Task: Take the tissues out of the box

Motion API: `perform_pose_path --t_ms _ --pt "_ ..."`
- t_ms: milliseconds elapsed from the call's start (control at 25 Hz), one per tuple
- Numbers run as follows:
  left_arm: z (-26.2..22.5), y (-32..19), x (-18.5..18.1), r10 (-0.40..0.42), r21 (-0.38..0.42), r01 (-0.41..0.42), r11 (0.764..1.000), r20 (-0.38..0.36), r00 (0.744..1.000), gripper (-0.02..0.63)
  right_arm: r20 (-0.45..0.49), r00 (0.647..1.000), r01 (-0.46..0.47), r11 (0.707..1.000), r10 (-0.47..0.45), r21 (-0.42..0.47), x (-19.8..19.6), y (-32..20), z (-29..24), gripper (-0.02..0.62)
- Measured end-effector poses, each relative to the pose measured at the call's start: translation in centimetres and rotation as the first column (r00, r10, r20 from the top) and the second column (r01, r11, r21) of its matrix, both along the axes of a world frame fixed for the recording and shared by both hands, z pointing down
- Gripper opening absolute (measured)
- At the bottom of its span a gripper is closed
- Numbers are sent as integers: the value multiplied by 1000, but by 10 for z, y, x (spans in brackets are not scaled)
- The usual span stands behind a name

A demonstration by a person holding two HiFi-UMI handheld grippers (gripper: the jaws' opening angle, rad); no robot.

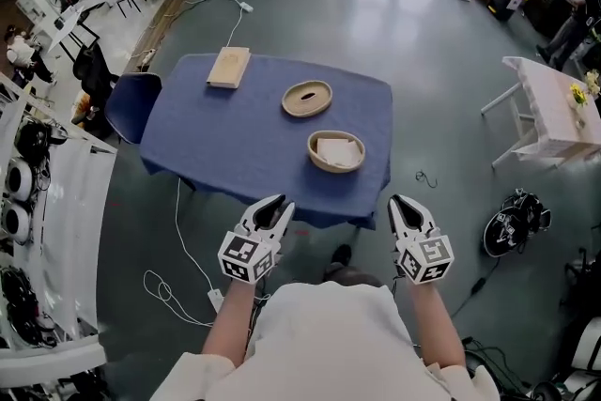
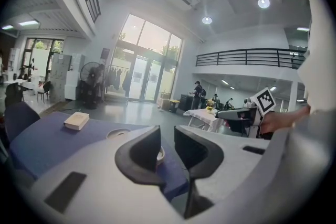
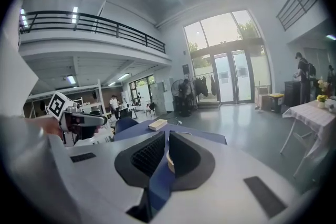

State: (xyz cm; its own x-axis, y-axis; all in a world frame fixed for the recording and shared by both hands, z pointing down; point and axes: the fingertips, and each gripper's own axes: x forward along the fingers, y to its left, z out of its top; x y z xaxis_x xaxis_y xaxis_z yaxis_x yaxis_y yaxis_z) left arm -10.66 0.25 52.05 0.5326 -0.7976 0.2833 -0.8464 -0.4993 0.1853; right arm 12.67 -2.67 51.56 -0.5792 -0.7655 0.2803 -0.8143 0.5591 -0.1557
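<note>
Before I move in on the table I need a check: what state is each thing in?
Left gripper: jaws apart, empty.
Right gripper: jaws narrowly apart, empty.
Oval wooden bowl: open, white tissues inside.
Oval wooden lid with slot: flat on blue tablecloth, beside the bowl.
Flat pale wooden box: shut.

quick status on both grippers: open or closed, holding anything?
Left gripper: jaws open, nothing between them.
Right gripper: jaws only a narrow gap apart, nothing between them.
</note>
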Motion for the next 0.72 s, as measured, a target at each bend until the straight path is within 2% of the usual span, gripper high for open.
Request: perform_pose_path --t_ms 440,720 --pt "7 -57 19 -48 -33 49 998 30 998 89 -2 996 83 994 -84 -64 11 -67 28 48" --pt "18 -91 21 3 -69 0 998 55 998 89 1 998 59 992 -59 -108 6 -88 42 48"
